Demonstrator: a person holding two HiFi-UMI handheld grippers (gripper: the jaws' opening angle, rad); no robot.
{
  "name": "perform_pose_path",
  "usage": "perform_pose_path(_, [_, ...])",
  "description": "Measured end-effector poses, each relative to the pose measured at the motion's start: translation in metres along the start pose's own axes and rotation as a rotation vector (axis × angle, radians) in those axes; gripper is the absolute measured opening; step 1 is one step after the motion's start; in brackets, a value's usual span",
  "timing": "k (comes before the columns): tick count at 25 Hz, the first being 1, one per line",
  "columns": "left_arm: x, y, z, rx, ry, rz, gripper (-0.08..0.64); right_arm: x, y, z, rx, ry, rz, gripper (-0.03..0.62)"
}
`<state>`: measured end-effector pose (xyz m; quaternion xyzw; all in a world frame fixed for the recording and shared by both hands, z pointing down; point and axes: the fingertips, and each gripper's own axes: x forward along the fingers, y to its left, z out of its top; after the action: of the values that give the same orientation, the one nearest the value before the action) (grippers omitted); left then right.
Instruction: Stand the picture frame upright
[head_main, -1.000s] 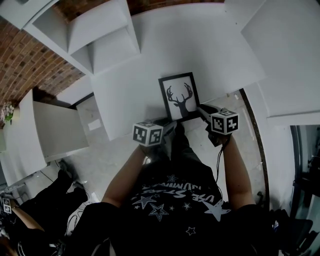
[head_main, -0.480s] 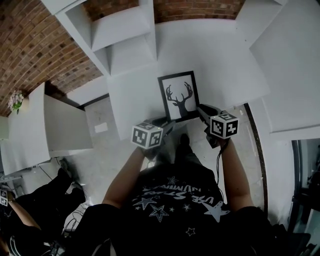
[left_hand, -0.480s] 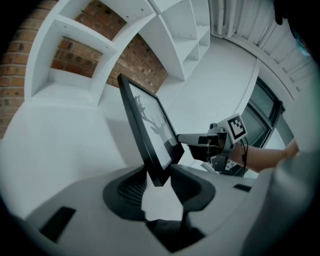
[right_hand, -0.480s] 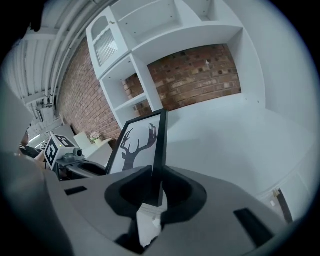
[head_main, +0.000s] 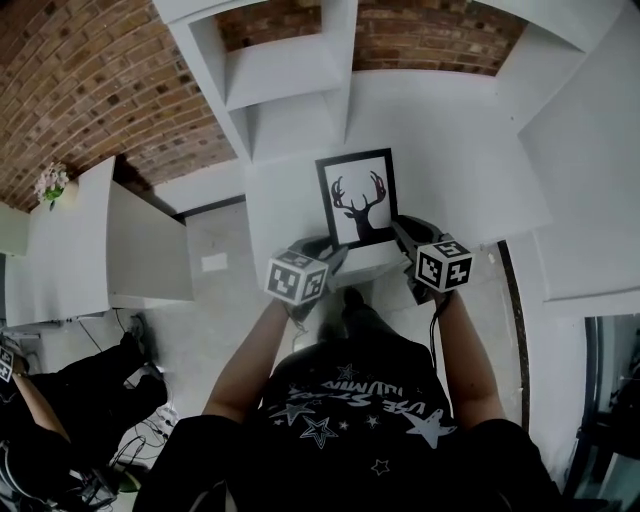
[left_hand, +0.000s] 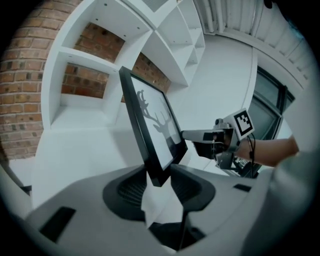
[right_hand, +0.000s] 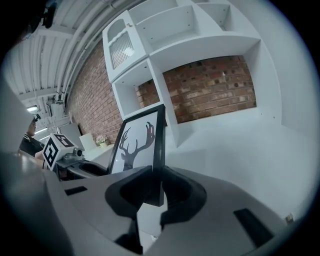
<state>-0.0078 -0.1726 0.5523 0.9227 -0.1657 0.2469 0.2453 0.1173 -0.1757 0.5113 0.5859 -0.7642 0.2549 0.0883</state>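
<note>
The picture frame (head_main: 355, 198), black-edged with a deer-head print, is raised at a tilt over the white tabletop (head_main: 450, 150). My left gripper (head_main: 335, 250) has the frame's lower left corner (left_hand: 159, 172) between its jaws, and the pads rest against it. My right gripper (head_main: 402, 232) is shut on the frame's lower right edge (right_hand: 156, 165). The left gripper (left_hand: 160, 182) sees the frame edge-on with the right gripper (left_hand: 200, 136) beyond it. In the right gripper view the right gripper (right_hand: 156, 192) grips the edge, and the print faces left.
White shelf cubbies (head_main: 285, 90) against a brick wall (head_main: 90, 80) stand behind the frame. A second white counter (head_main: 110, 250) lies to the left, with small flowers (head_main: 50, 183) on it. Another person (head_main: 60, 410) is at the lower left.
The head view has tipped up and shows more brick wall and shelves. Both grippers keep their hold on the frame's lower corners, and the frame stays about where it was.
</note>
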Motion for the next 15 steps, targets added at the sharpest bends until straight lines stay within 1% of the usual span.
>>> perform_pose_path(2, [0.003, 0.008, 0.005, 0.001, -0.002, 0.020, 0.153, 0.009, -0.003, 0.005, -0.007, 0.001, 0.016, 0.074])
perform_pose_path(5, [0.009, 0.023, 0.018, 0.023, 0.005, 0.062, 0.153, 0.025, -0.010, 0.013, -0.021, 0.008, 0.036, 0.072])
perform_pose_path(8, [0.016, 0.035, 0.027, 0.021, 0.007, 0.083, 0.153, 0.038, -0.018, 0.020, -0.030, 0.012, 0.053, 0.072])
perform_pose_path(15, [0.037, 0.065, 0.062, 0.039, 0.013, 0.165, 0.153, 0.071, -0.042, 0.048, -0.056, 0.012, 0.089, 0.069])
